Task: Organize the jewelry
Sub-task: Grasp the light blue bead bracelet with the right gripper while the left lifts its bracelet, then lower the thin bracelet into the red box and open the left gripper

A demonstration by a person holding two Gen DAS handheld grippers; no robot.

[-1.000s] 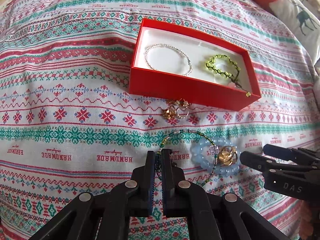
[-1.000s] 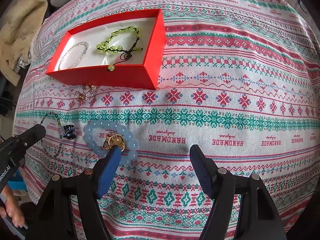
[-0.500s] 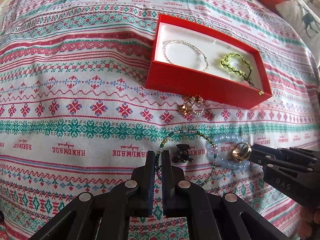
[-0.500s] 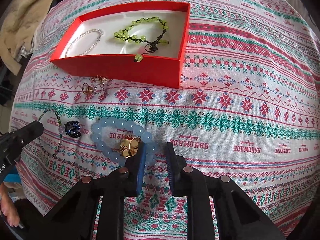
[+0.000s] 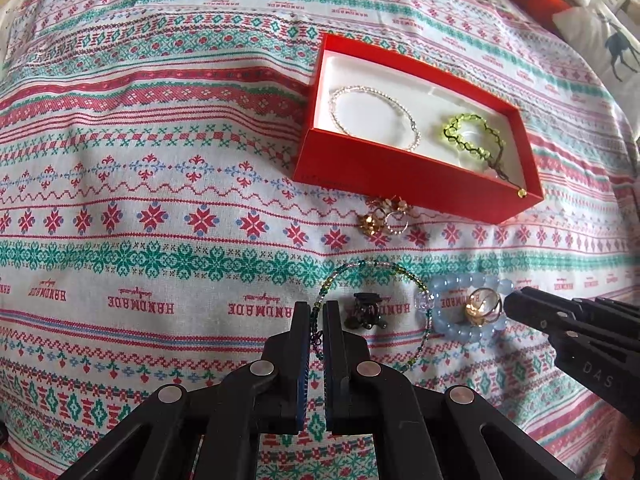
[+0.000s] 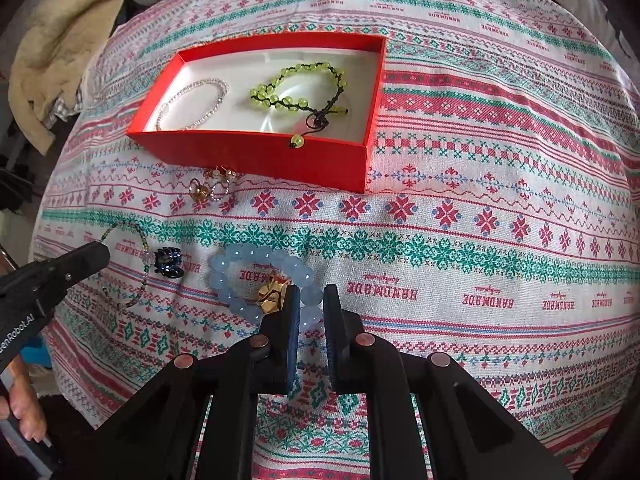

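Right wrist | right tool clenched on blue bead bracelet | left tool pinching thin beaded bracelet

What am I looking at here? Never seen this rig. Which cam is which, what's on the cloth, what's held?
No robot: a person carries a handheld two-finger tool in each hand, each with a fisheye camera looking along its fingers. One picture comes from each tool.

The left gripper is shut on the thin green beaded bracelet. The right gripper pinches the pale blue bead bracelet, with a gold ring beside it.

On the patterned cloth: a red box holding a clear bead bracelet and a yellow-green one, some gold rings, a small dark clip.
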